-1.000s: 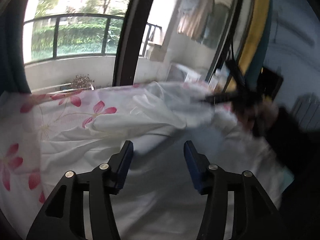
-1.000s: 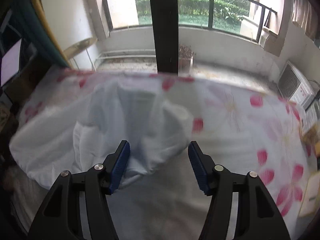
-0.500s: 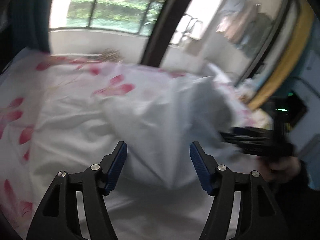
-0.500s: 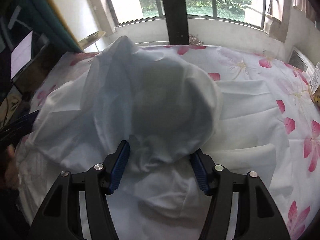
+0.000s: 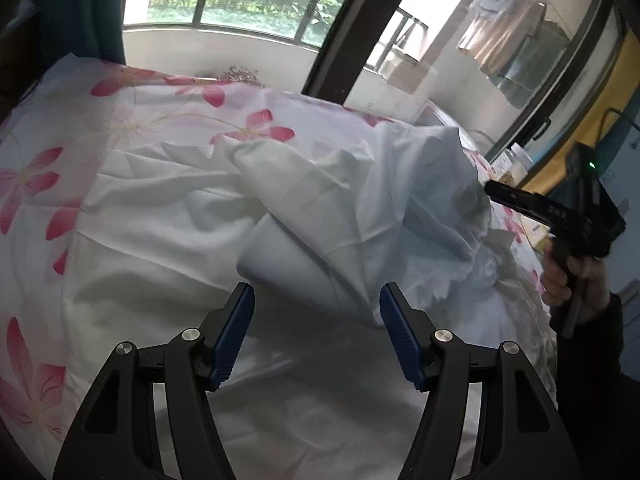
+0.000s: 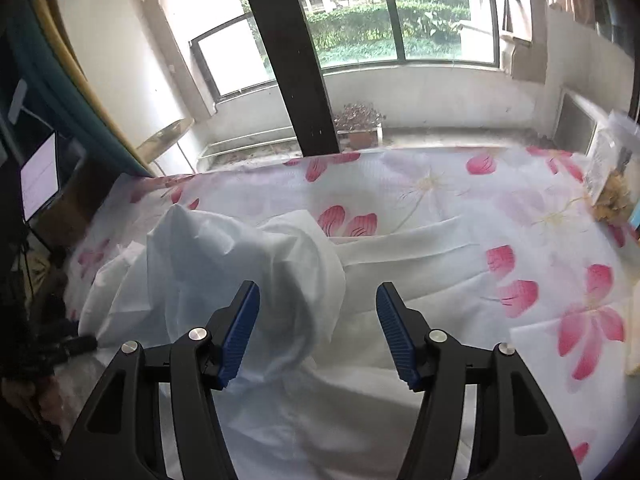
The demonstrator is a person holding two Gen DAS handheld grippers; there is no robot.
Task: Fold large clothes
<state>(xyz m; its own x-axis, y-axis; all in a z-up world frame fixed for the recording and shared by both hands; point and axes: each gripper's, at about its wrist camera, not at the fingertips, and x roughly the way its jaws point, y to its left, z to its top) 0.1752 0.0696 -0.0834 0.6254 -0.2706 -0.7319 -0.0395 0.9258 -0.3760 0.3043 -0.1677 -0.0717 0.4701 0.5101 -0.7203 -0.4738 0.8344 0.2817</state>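
Note:
A large white garment [image 5: 360, 216] lies bunched in a loose heap on a bed with a white sheet printed with pink flowers [image 5: 48, 176]. My left gripper [image 5: 316, 332] is open and empty, just in front of the heap's near fold. My right gripper [image 6: 318, 328] is open and empty, above the right side of the heap [image 6: 240, 264]. In the left wrist view the right gripper's body [image 5: 560, 216] shows at the right, held in a hand, beside the heap.
A dark window post [image 6: 292, 60] and balcony railing stand beyond the bed's far edge. A packet of goods [image 6: 612, 176] lies at the bed's right edge. A lit screen [image 6: 38, 176] stands at the left. Clothes hang on the balcony [image 5: 504, 40].
The garment has dropped from a raised billow into a lower heap on the bed. Both grippers have pulled back from it and stayed open.

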